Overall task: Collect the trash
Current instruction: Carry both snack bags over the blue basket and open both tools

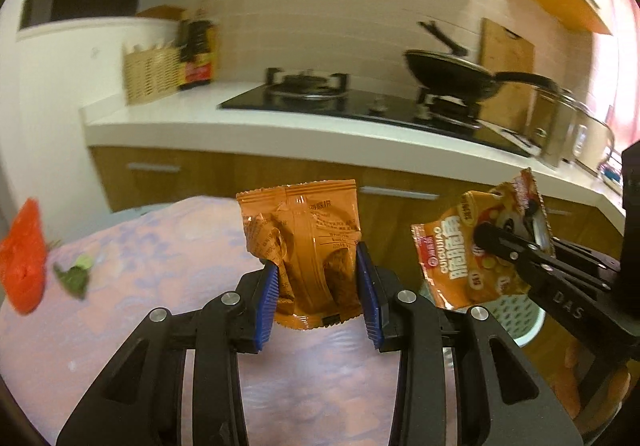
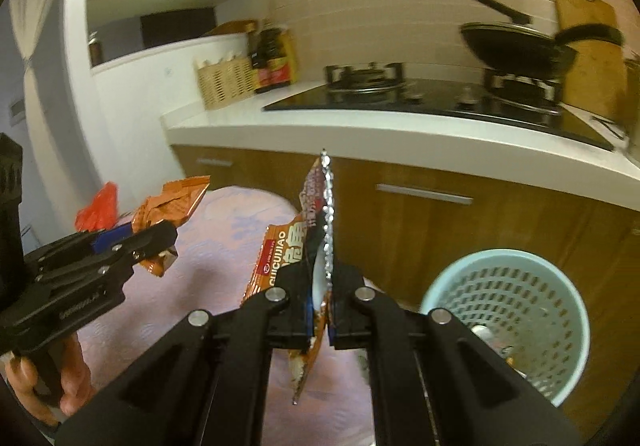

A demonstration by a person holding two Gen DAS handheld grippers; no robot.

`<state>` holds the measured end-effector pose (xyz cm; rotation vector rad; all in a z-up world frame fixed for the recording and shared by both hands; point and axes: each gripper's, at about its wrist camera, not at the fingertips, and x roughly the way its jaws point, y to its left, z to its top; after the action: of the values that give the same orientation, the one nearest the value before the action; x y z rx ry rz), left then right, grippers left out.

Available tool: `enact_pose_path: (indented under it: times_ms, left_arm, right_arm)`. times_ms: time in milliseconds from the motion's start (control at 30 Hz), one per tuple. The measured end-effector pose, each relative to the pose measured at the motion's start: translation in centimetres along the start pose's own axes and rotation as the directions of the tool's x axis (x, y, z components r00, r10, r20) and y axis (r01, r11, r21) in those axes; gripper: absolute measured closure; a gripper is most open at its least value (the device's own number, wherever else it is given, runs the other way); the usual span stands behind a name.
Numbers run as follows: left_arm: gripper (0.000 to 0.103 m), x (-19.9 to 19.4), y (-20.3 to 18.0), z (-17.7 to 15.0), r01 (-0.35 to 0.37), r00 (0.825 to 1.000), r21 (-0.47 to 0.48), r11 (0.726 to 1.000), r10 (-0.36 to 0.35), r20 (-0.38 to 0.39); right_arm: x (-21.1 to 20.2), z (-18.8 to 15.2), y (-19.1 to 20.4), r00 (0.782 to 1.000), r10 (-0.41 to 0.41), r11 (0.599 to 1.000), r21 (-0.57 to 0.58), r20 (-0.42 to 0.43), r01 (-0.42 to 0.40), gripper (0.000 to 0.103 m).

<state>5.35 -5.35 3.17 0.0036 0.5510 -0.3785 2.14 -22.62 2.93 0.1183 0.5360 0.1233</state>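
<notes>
- Lying far to the left on the pink flowered surface (image 1: 160, 246) is a red plastic bag (image 1: 22, 258), with a small green scrap (image 1: 74, 278) just beside it.
- Next comes the left tool (image 1: 318, 298). Its blue pads (image 1: 268, 306) pinch an orange snack packet (image 1: 304, 246) from both sides.
- That packet stands up tall, with its long side going up and down and its sealed top edge pointing at the kitchen cupboards. It is held in the air above the pink surface.
- To the right is the right tool (image 2: 320, 310). Its sides are pressed tight together on a yellow-orange snack wrapper (image 1: 476, 246).
- From the right tool's own camera the wrapper shows edge-on. Its long side goes up and down, with the zigzag torn edge pointing up.
- Furthest right, on the floor, stands a light green waste basket (image 2: 576, 310) with holes in its wall. It sits down below the right tool, near the wooden cupboard doors (image 2: 460, 230).
- Behind everything runs a white kitchen counter (image 2: 360, 133) with a woven basket (image 2: 224, 85), dark bottles (image 2: 272, 57), a black stove (image 2: 420, 97) and a black pan (image 2: 516, 49).
- A person's hand (image 2: 48, 390) grips the left tool's handle.
</notes>
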Motion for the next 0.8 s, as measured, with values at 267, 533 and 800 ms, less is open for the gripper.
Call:
enact_pose_path:
  times_ms: [267, 533, 800]
  left_arm:
    - [0.069, 2.1, -7.4, 0.6, 0.085, 0.996, 0.085, 0.993, -0.084, -0.006]
    - [0.069, 4.6, -13.5, 0.1, 0.152, 0.988, 0.164, 0.975, -0.147, -0.045]
    - [0.069, 8.2, -17.5, -0.5, 0.204, 0.977, 0.19, 0.96, -0.186, -0.107]
  right_arm:
    - [-2.3, -0.3, -6.6, 0.993, -0.111, 0.991, 0.075, 0.03, 0.108, 0.1]
    - [-3.1, -1.6, -13.5, 0.979, -0.202, 0.964, 0.178, 0.006, 0.198, 0.1]
    - [-3.0, -3.7, -19.1, 0.97, -0.239, 0.929, 0.28, -0.046, 0.242, 0.1]
